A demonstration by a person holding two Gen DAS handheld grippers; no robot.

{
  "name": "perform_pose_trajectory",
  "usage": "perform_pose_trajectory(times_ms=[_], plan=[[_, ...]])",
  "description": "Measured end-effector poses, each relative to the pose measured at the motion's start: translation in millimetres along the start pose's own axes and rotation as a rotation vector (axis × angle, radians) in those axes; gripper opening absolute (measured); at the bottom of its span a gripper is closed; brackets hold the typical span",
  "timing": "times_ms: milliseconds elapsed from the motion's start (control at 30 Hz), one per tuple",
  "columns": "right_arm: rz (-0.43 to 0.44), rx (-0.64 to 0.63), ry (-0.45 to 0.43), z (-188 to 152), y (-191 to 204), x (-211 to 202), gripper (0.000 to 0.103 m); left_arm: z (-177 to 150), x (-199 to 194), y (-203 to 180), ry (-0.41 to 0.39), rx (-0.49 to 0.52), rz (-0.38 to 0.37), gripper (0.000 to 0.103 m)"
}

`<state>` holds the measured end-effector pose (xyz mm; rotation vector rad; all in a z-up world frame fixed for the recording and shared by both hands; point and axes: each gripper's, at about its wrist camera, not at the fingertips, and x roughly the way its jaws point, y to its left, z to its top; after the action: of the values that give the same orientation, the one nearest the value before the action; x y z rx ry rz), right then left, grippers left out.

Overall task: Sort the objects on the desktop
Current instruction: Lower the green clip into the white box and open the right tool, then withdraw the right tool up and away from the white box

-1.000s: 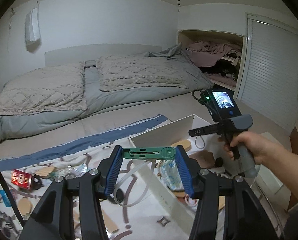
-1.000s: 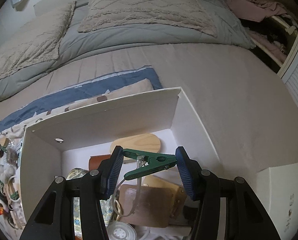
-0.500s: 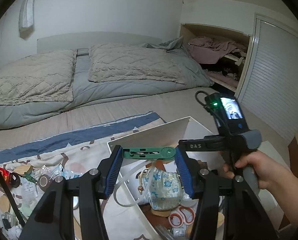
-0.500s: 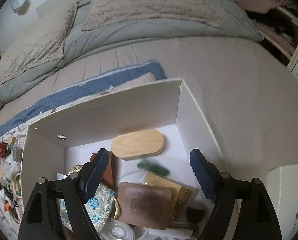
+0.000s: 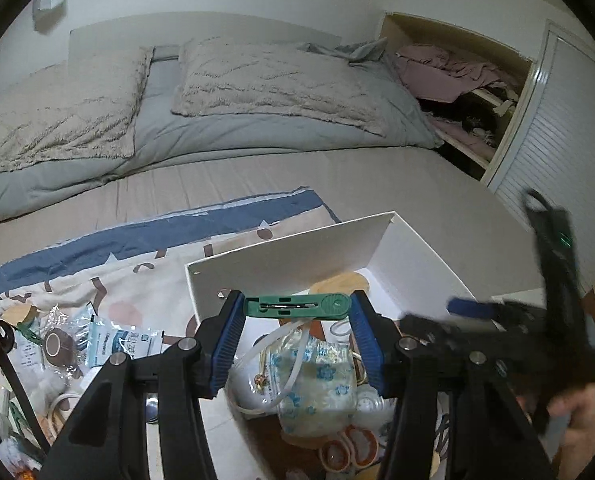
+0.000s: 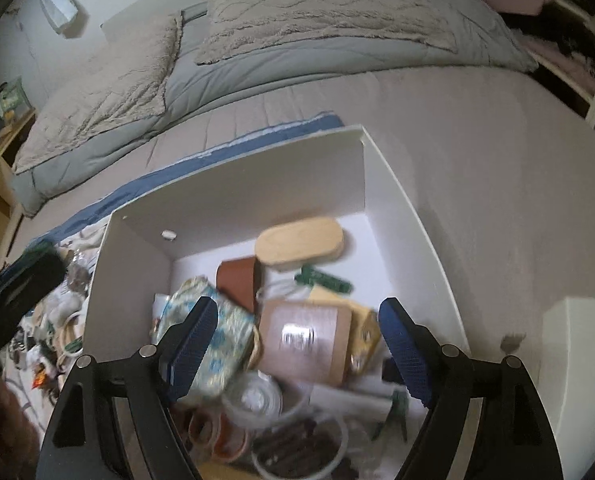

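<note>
My left gripper point(image 5: 297, 307) is shut on a green clothes peg point(image 5: 297, 306), held crosswise between its blue pads above the white box point(image 5: 289, 256). My right gripper point(image 6: 297, 344) hangs open and empty over the same white box point(image 6: 233, 208). A second green peg point(image 6: 323, 278) lies on the box floor beside a wooden oval lid point(image 6: 300, 242). The box also holds a brown wallet-like case point(image 6: 303, 340), a blue-flowered pouch point(image 6: 213, 336), a clear round tub point(image 6: 255, 398) and other small things. In the left wrist view the right gripper point(image 5: 497, 320) appears blurred at the right, a hand below it.
The box stands on a bed with a patterned blue-edged cloth point(image 5: 97, 248). Several loose items point(image 5: 69, 340) lie on the cloth left of the box. Grey pillows point(image 5: 265, 80) lie beyond. A white lid-like block point(image 6: 577, 360) sits right of the box.
The right gripper opened and dropped its green peg into the box, then shifted with its view turning left. The left gripper carried its peg towards and over the box.
</note>
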<state>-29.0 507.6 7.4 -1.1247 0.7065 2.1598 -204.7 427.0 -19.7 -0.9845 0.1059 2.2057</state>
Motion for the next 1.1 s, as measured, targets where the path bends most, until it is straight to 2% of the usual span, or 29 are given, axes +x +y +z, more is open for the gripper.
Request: perform_pose_trajectory(times_ms=[200,400,700,933,1033,1100], plan=[[0.039,-0.03,-0.038,-16.3,-1.5,-18.1,0.083,5.9,24.0,-8.9,0.066,-0.014,0.038,0.053],[0.039,-0.037,-0.061,-32.8,-4.2,-26.1,0.083,8.2,45.6,-6.5,0.142,-0.042,0.067,0.053],[0.073,-0.042,-0.085,-60.9,3.1,-35.5,0.083,5.1,69.5,1.4,0.204,-0.065,0.124,0.053],[0.094,-0.015,-0.094,-72.4,2.9,-40.1,0.083,4.1,72.9,6.3,0.2,-0.077,0.152,0.054],[0.105,0.007,-0.081,-76.3,1.3,-35.3,0.083,4.7,69.0,6.0,0.165,-0.07,0.19,0.075],[0.106,0.011,-0.072,-78.8,1.0,-32.4,0.083,4.5,65.1,5.4,0.137,-0.06,0.203,0.076]])
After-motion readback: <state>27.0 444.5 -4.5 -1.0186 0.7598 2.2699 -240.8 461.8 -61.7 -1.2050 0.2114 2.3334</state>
